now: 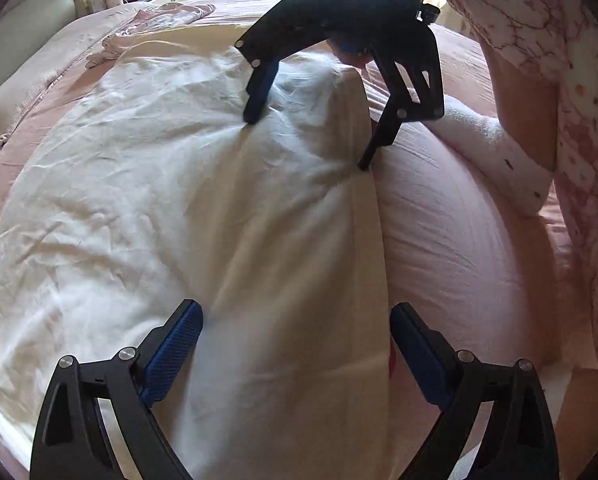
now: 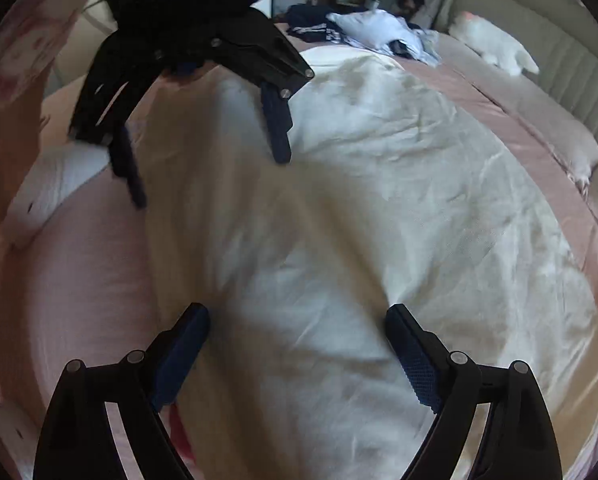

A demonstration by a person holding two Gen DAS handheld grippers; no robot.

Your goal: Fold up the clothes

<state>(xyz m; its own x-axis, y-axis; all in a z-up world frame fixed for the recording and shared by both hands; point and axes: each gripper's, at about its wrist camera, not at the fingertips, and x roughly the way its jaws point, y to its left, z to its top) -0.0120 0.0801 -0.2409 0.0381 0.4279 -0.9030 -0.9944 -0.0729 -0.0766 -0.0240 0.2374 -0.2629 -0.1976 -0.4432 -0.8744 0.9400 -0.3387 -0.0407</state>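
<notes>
A large cream garment (image 1: 187,184) lies spread and wrinkled on the pink bed (image 1: 451,232), with a straight folded edge along its right side. My left gripper (image 1: 297,316) is open and straddles that edge near the bottom, one finger over the cloth and one over the sheet. Farther up the same edge my right gripper (image 1: 309,142) is open, fingertips down at the cloth. In the right wrist view the right gripper (image 2: 297,312) hangs open over the cream garment (image 2: 379,200), and the left gripper (image 2: 210,178) stands open beyond it. Nothing is pinched in either.
A crumpled pink garment (image 1: 159,20) lies at the far end of the bed. A heap of navy and white clothes (image 2: 359,32) and a white cushion (image 2: 495,48) sit near the padded headboard (image 2: 559,60). A person in pink patterned clothing (image 1: 559,80) is close on the right.
</notes>
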